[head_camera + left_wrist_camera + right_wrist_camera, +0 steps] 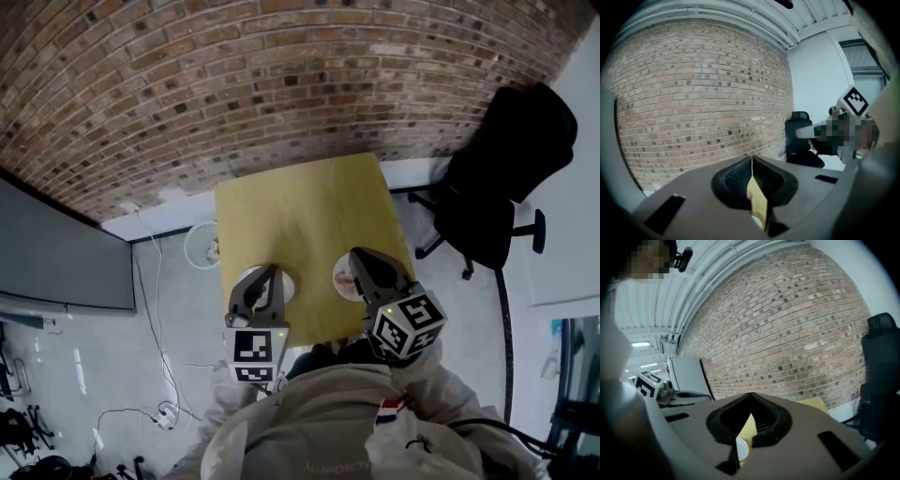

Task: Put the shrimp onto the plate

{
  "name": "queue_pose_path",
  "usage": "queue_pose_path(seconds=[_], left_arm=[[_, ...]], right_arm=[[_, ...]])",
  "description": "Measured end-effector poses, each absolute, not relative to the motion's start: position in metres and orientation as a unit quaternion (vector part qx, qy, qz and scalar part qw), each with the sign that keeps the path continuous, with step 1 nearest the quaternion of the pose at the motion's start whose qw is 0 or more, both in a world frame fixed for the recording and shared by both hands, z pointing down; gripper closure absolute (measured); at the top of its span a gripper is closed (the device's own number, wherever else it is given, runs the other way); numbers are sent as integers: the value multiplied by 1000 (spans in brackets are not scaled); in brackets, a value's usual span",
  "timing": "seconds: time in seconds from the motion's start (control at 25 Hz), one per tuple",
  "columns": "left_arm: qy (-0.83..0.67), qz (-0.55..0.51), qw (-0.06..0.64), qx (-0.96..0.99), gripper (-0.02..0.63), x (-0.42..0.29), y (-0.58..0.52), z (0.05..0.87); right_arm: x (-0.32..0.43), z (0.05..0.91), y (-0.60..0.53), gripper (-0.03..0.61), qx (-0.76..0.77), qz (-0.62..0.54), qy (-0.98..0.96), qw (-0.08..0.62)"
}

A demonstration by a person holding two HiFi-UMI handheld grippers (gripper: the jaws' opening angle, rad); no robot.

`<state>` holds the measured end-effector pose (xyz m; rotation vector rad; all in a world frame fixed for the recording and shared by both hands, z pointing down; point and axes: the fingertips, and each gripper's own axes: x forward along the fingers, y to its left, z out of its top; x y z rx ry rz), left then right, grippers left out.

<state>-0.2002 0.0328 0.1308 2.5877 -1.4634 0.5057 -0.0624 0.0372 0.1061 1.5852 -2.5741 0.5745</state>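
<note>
Both tools are pinched shut on nothing: the left tool (273,272) and right tool (358,255) hang above the surface's (309,202) near edge. The shrimp (347,280) seems to lie pink on the plate (336,278) there. A careless dip could shove it off.

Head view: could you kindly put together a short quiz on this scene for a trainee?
1. True or false: the black office chair stands on the left gripper's side of the table.
2. What colour is the table top? A yellow, B white, C black.
3. How many plates show at the table's near edge?
Key: 1 false, it stands on the right gripper's side. 2 A. 3 two: one plate partly behind the left gripper, the other by the right gripper.
</note>
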Motion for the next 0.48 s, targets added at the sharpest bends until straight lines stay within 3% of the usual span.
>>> queue_pose_path(seconds=[0.48], left_arm=[[-532,129,23,837,600,-195,41,79]], right_arm=[[-56,63,38,555,522,135,-842,11]])
